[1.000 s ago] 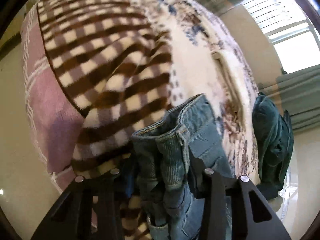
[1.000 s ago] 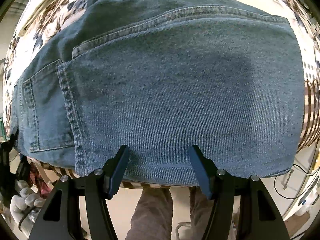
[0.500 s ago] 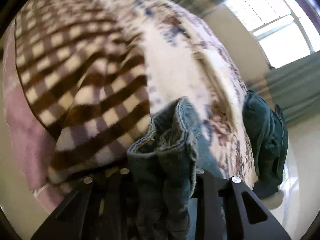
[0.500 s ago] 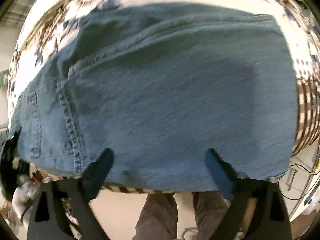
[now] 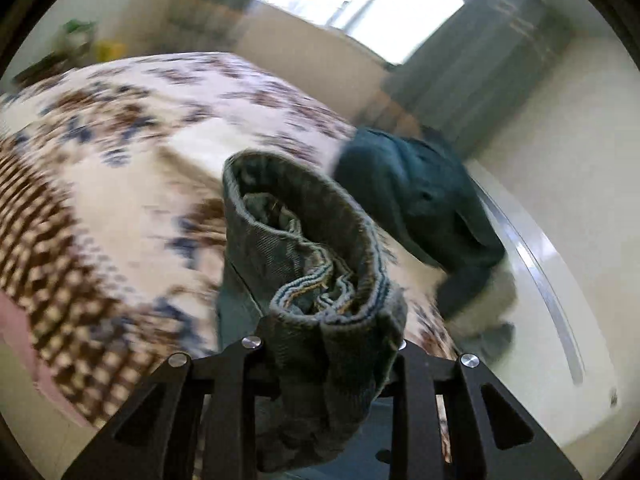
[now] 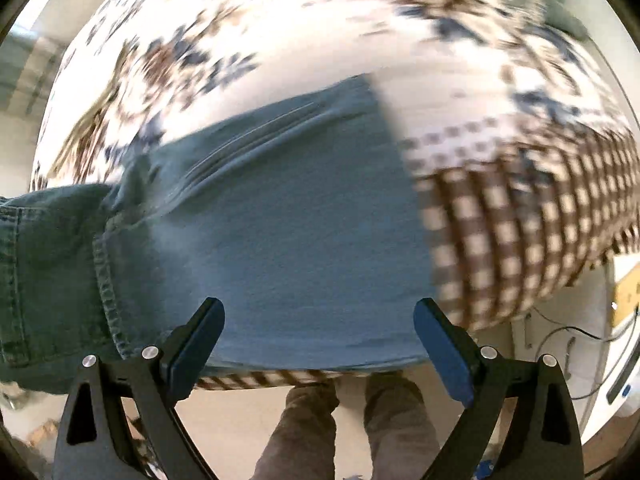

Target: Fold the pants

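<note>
Two tools work on one pair of blue denim jeans (image 6: 280, 224), which lies partly flat on the bed with the floral and brown-checked bedspread (image 6: 500, 216), near its edge, in front of my legs.

I judge that I am in the middle of a fold: one end of the jeans is raised from the bed and I think it must be carried over the flat part. The next move, I think, calls for bringing this bunched end (image 5: 320, 264) across and laying it down so that the edges meet, then smoothing the cloth.

My left tool (image 5: 328, 344) is narrow and it clamps the thick bundle of denim, with hems and seams rolled together between the fingers; the bundle stands up in front of the camera, above the bedspread.

My right tool (image 6: 320, 332) stands wide and points steeply down over the flat part of the jeans. Nothing is between its blue pads (image 6: 444, 352), and I cannot tell if they touch the cloth.

A dark green garment (image 5: 420, 200) lies at the far edge of the bed, apart from the jeans.
</note>
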